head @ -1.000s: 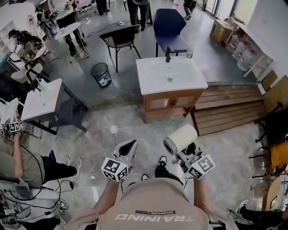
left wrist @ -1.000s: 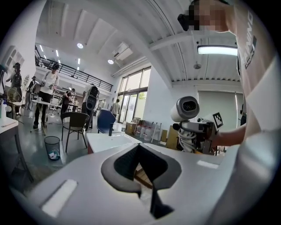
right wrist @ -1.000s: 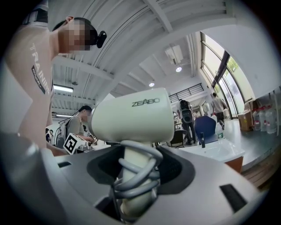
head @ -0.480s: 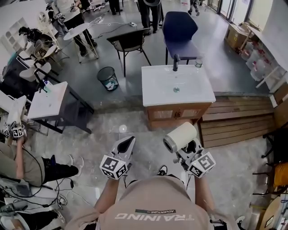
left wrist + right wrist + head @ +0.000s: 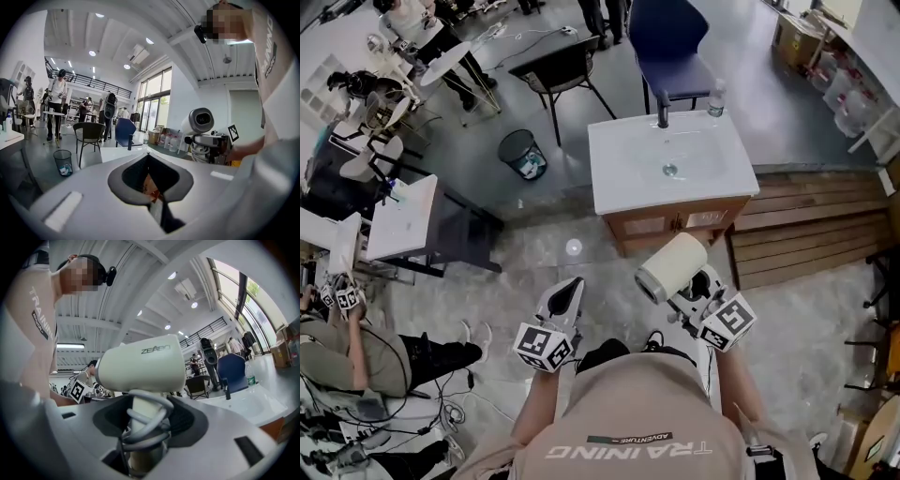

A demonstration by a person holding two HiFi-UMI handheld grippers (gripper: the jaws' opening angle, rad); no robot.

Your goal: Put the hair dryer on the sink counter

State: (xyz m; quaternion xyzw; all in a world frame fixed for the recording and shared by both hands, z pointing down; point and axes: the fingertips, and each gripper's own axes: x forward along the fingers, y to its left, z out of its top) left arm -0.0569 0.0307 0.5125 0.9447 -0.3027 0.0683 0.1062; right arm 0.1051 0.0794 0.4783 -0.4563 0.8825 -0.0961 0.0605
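Observation:
The cream hair dryer (image 5: 672, 267) is held upright over the floor, and my right gripper (image 5: 697, 292) is shut on its handle. In the right gripper view, the dryer's barrel (image 5: 140, 369) fills the middle, with its grey cord wound round the handle between the jaws of the right gripper (image 5: 140, 437). The white sink counter (image 5: 628, 178) on its wooden cabinet stands ahead, with a black faucet (image 5: 662, 111) at the back. My left gripper (image 5: 563, 302) hangs beside the dryer, shut with nothing in it. The left gripper view looks past that gripper (image 5: 151, 187) to the dryer (image 5: 201, 123).
A water bottle (image 5: 716, 97) stands on the counter's back right corner. Behind the sink are a blue chair (image 5: 670, 47) and a black chair (image 5: 558, 70), and a waste bin (image 5: 523, 153) lies to the left. Wooden pallets (image 5: 811, 225) lie right of it. A white table (image 5: 398, 217) and a seated person (image 5: 347, 347) are at left.
The sink counter has come closer and looks larger as the person walks toward it. Both grippers keep the same pose, and the dryer stays in the right one.

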